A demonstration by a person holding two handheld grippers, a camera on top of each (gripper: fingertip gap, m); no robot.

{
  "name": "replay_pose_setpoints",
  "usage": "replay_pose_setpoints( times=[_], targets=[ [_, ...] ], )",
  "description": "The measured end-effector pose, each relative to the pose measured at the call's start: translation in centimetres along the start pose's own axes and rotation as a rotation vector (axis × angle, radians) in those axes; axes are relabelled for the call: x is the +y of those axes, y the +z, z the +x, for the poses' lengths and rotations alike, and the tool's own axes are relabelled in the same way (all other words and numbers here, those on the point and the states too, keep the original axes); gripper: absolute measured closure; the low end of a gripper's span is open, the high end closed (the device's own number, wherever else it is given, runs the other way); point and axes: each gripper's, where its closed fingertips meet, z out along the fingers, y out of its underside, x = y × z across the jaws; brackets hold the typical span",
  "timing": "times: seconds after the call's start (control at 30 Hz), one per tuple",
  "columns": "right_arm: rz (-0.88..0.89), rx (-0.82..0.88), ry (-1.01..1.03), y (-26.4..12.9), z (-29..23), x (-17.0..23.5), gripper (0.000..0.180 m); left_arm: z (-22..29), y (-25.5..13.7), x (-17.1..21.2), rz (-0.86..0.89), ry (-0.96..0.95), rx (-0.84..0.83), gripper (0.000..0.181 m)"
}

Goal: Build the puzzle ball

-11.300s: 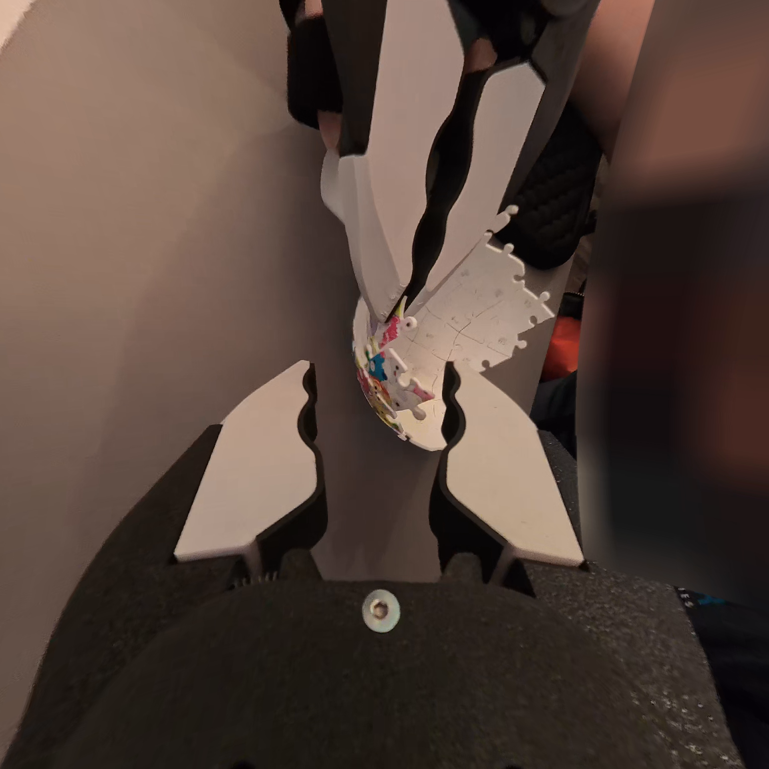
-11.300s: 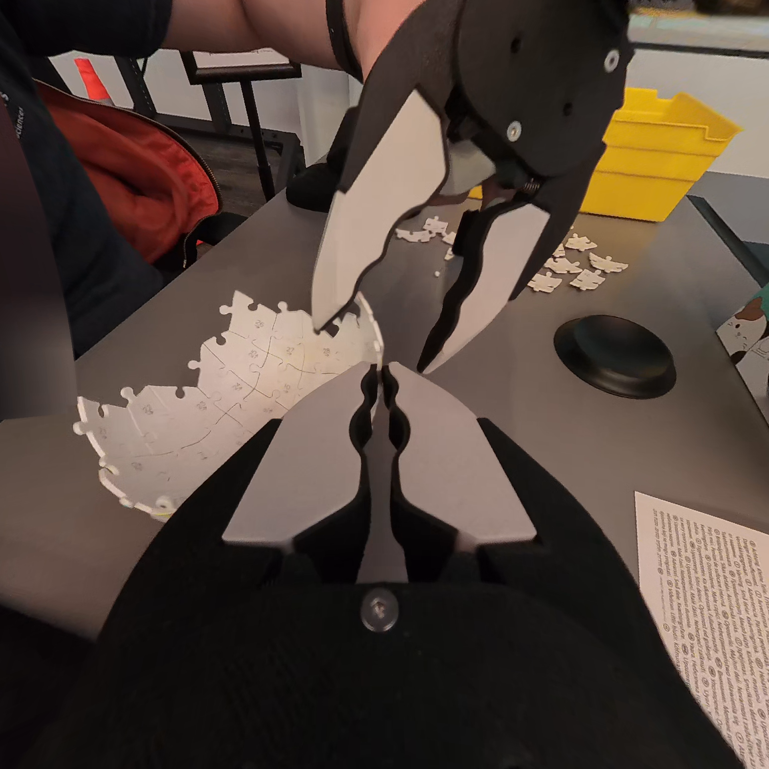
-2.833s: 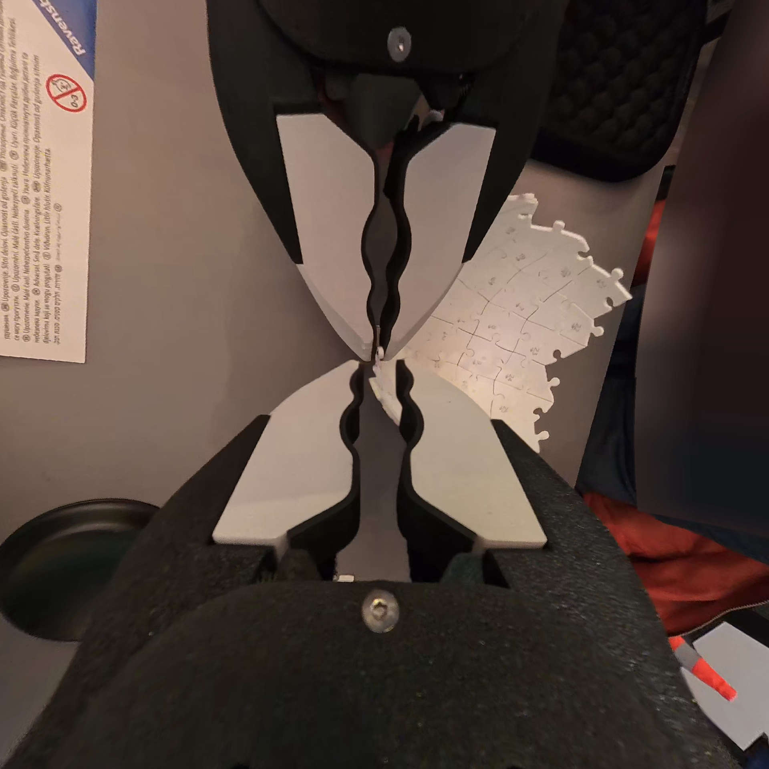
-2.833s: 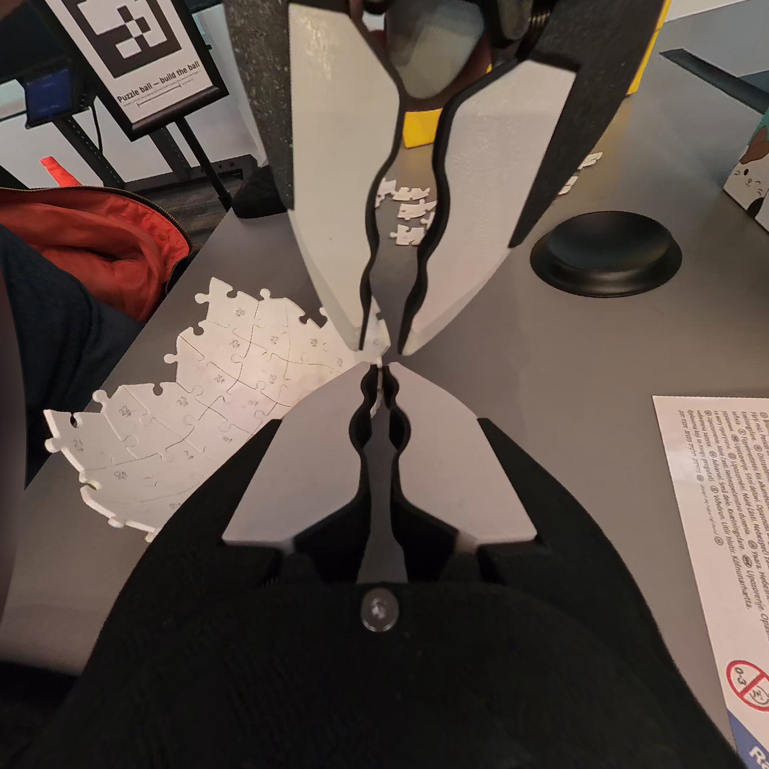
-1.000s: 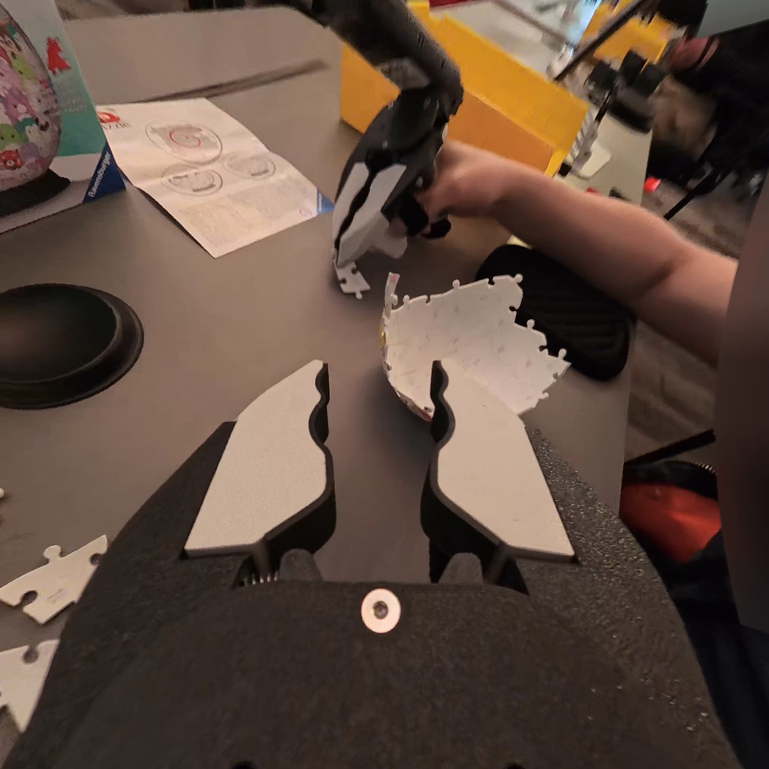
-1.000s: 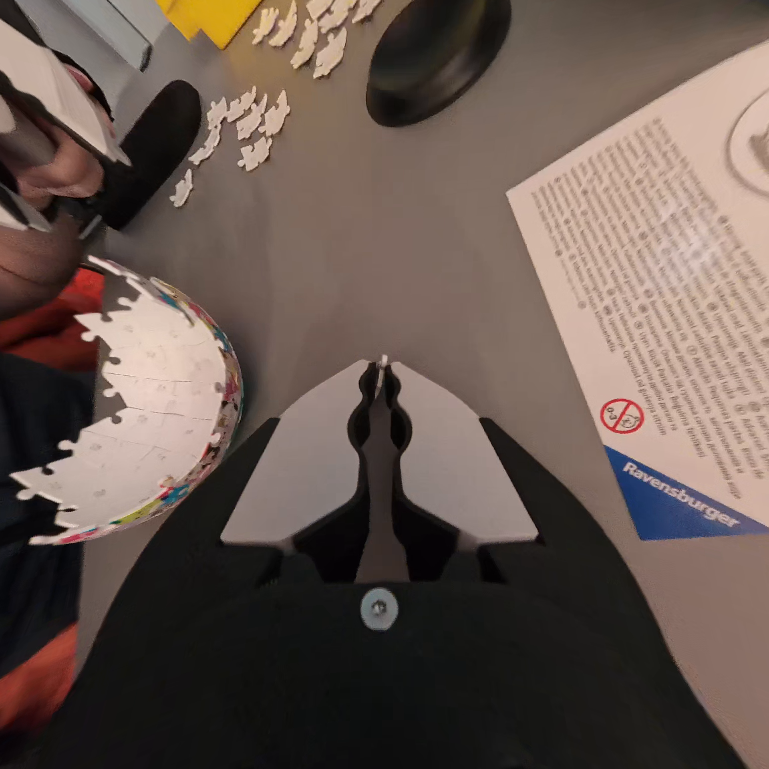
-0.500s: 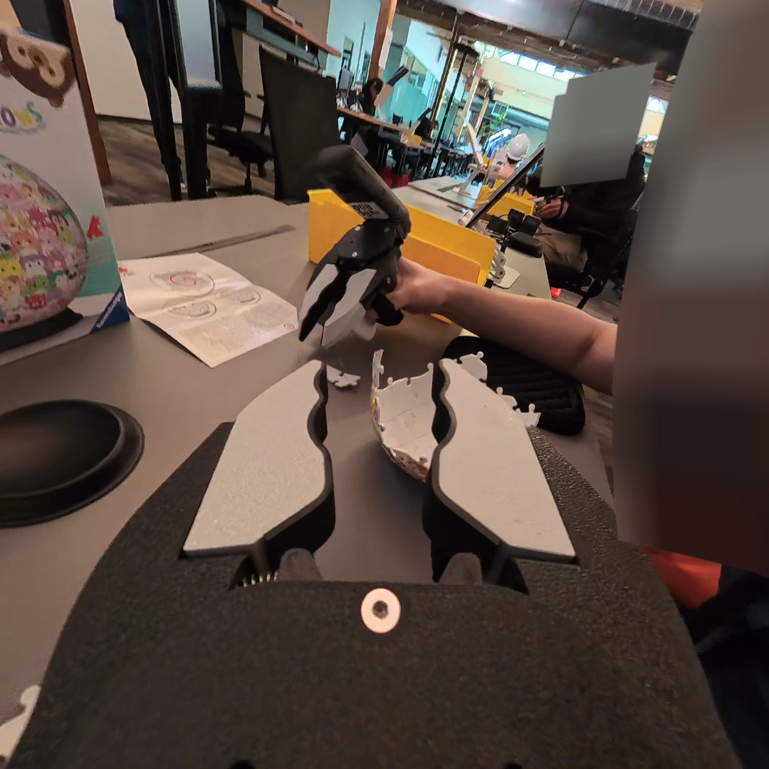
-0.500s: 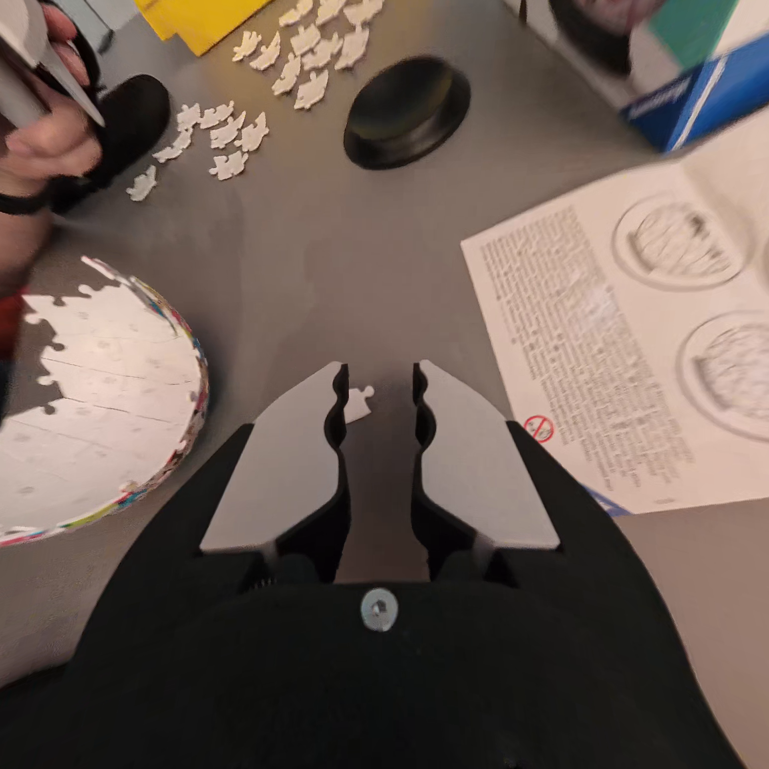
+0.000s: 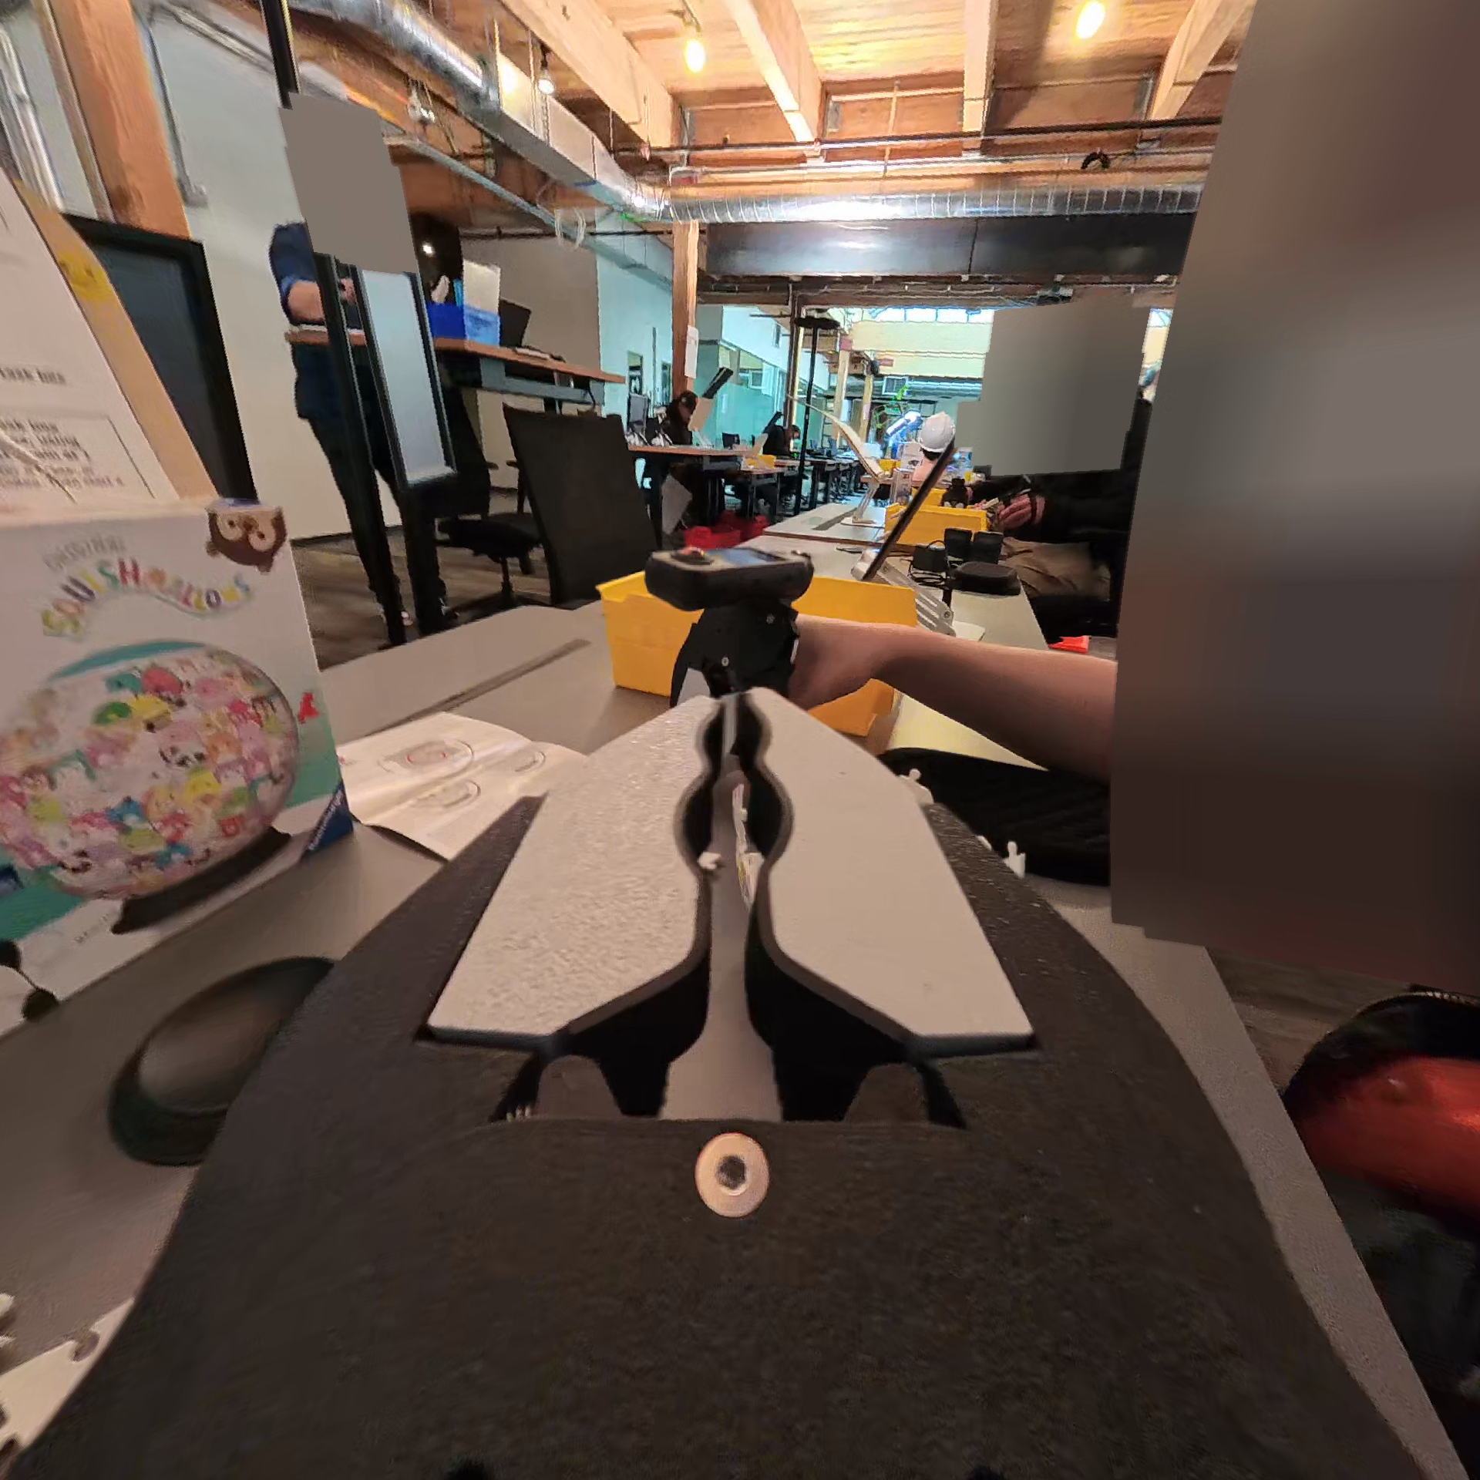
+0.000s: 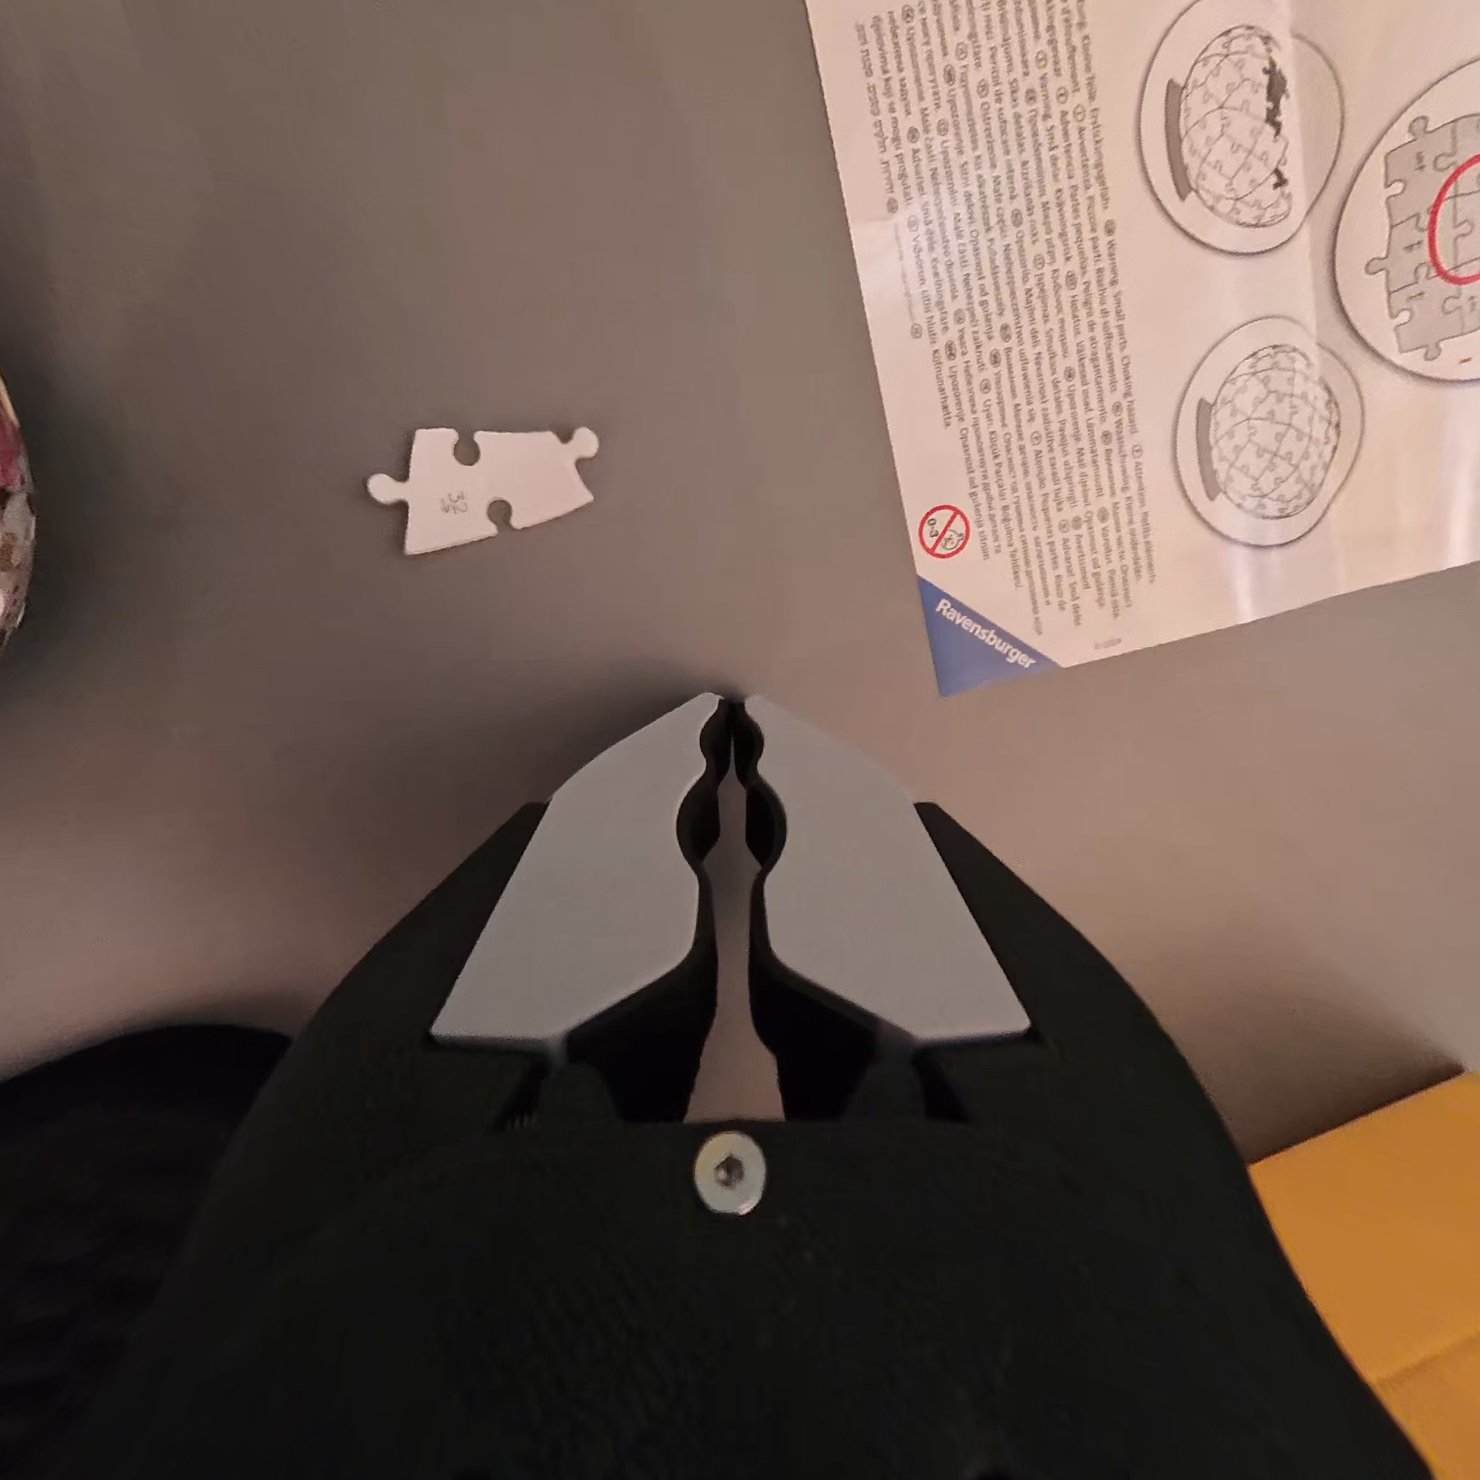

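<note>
Right wrist view shows the right gripper (image 10: 733,709) closed and empty above the counter (image 10: 320,200), so it should open over the flat loose piece (image 10: 480,488) beside the leaflet (image 10: 1121,320) and pinch one edge, while the left gripper (image 9: 733,706) seems clamped on the half-built ball (image 9: 745,861).

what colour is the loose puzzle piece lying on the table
Plain white, the loose flat puzzle piece lies on the dark grey table; right wrist view shows it best.
</note>
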Motion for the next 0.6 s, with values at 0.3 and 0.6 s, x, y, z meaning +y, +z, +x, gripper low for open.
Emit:
replay_pose_setpoints(
  times=[0.3, 0.6],
  targets=[
    [-0.059, 0.135, 0.029, 0.0, -0.1, 0.1, 0.178, 1.0, 0.4, -0.9, 0.012, 0.115, -0.02, 0.181],
    [0.533, -0.154, -0.128, -5.5, -4.7, -8.3, 0.148, 0.6, 3.9, 4.1, -0.27, -0.007, -0.011, 0.157]
  ],
)
